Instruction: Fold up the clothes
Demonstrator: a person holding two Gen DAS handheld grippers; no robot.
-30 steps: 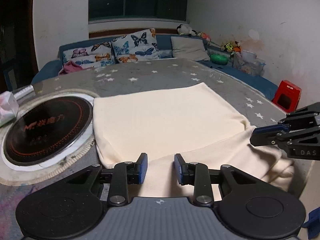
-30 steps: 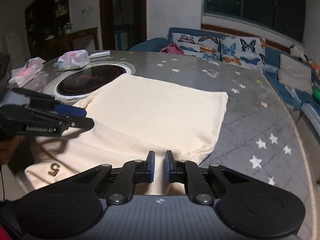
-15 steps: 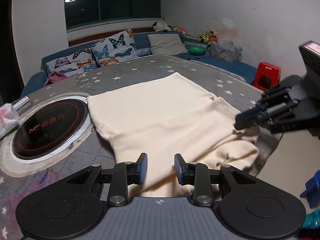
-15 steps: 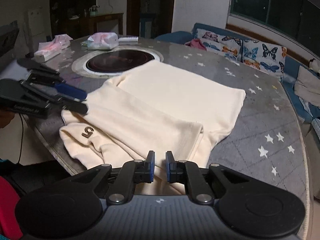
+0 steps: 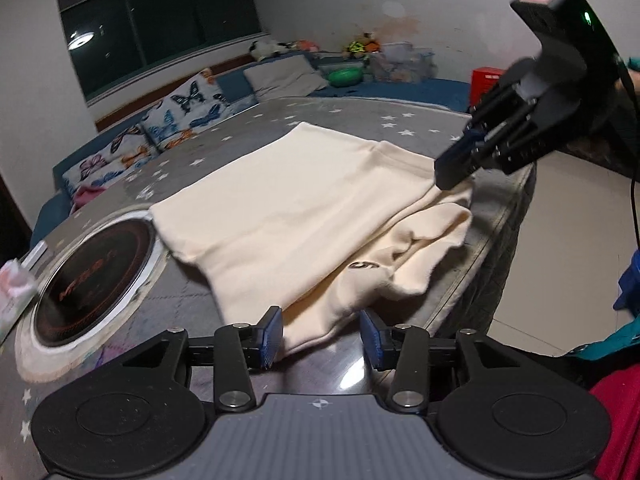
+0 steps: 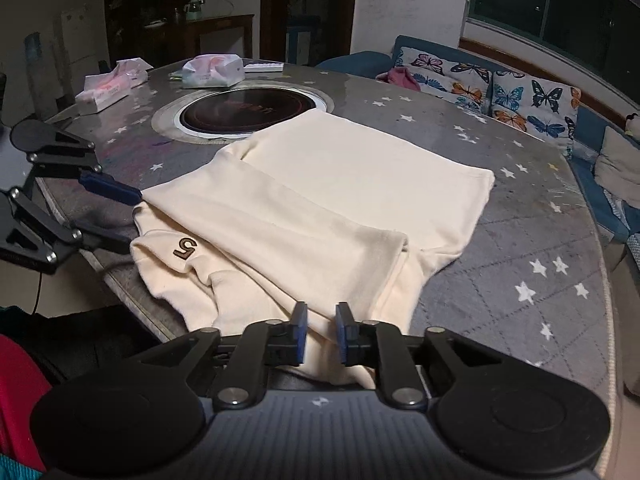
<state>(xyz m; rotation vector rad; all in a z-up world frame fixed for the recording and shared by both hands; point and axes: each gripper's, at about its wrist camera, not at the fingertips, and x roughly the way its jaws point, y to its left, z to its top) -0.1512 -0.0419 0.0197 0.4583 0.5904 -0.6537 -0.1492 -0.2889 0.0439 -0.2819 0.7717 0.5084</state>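
A cream T-shirt (image 6: pixel 320 208), partly folded, is shown on the counter (image 6: pixel 520 240), its near hem overhanging the edge. The left claw (image 5: pixel 320 330) and right claw (image 6: pixel 321 328) are opening, hem cloth lying loose between each pair of jaws. The fold's long axis runs crosswise between them.

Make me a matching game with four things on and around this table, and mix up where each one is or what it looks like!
Things:
1. cream garment
2. round cooktop
3. butterfly cushions
4. tissue packs

Clues:
A. on the blue sofa under the window
B. dark circle set into the tabletop
C. beyond the cooktop, on the table's far side
D. folded over, with a brown 5 on it

Pairs: 1-D, 2-B, 3-A, 4-C
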